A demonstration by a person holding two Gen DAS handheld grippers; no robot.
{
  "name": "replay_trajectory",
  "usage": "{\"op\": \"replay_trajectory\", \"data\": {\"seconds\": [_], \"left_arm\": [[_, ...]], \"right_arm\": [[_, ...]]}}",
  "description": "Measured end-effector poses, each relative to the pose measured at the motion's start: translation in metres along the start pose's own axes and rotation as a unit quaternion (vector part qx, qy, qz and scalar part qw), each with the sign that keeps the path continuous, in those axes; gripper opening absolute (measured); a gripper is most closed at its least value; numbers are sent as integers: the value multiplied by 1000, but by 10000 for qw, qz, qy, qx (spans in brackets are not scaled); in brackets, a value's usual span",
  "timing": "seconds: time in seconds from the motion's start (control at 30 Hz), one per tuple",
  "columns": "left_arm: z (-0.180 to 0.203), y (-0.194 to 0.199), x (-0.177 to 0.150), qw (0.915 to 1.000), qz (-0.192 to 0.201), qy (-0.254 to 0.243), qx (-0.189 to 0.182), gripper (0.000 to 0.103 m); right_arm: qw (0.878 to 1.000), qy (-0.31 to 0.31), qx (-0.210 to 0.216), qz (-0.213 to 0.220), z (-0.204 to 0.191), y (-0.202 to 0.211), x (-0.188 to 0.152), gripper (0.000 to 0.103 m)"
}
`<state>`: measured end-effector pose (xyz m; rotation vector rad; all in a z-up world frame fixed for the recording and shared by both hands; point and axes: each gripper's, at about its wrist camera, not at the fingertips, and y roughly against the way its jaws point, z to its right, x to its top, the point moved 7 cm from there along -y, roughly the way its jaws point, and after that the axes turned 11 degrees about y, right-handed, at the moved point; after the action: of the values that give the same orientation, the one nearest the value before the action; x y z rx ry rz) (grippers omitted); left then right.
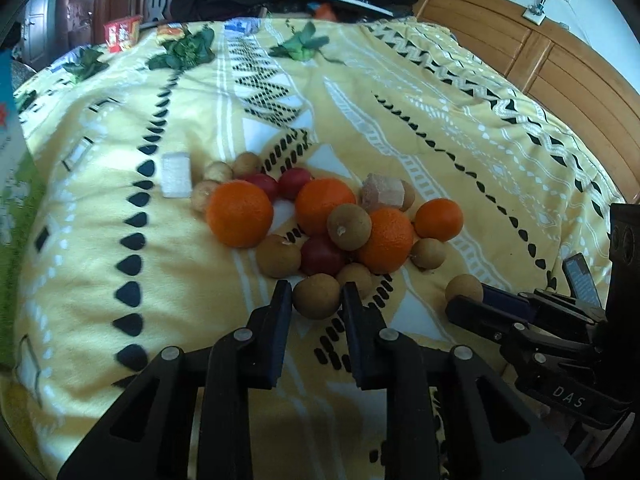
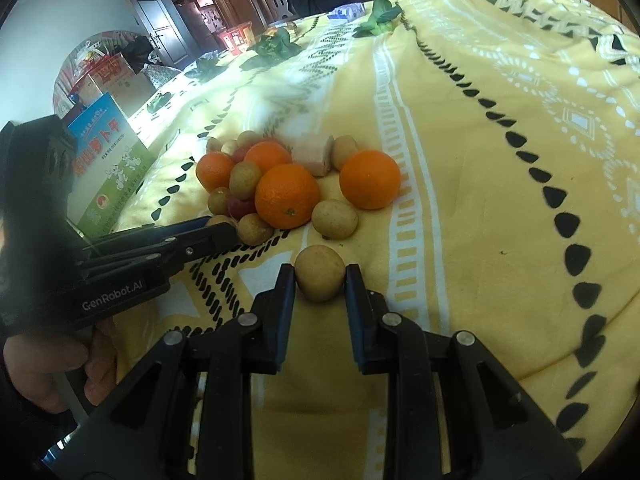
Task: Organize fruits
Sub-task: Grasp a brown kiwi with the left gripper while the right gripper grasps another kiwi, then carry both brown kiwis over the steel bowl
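Observation:
A pile of fruit lies on a yellow patterned blanket (image 1: 400, 92): several oranges (image 1: 240, 213), brown longans (image 1: 349, 226) and small red fruits (image 1: 322, 255). My left gripper (image 1: 316, 295) is shut on a longan (image 1: 316, 296) at the pile's near edge. My right gripper (image 2: 320, 276) is shut on another longan (image 2: 320, 277), set apart from the pile; that gripper also shows at the right of the left wrist view (image 1: 472, 298). In the right wrist view the left gripper (image 2: 224, 228) reaches in from the left.
A tan cube (image 1: 382, 191) and a white block (image 1: 176, 175) lie by the pile. Leafy greens (image 1: 182, 50) and a red box (image 1: 122, 33) sit at the far edge. A blue-green carton (image 2: 110, 168) stands left. A wooden headboard (image 1: 560, 80) runs along the right.

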<state>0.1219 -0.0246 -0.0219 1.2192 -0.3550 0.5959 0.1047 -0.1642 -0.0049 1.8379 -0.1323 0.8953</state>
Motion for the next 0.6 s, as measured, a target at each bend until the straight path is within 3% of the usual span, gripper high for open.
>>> {"op": "replay_trajectory", "data": {"seconds": [0.27,0.6], "left_arm": [[2,101,11,9952,891,-53,393,25],[-43,252,20,9764,1973,334,812,25]], "right_arm": [[9985,349,-407,60,-27,36,14,26],[9891,1192,-521,688,-113,98,64,26]]}}
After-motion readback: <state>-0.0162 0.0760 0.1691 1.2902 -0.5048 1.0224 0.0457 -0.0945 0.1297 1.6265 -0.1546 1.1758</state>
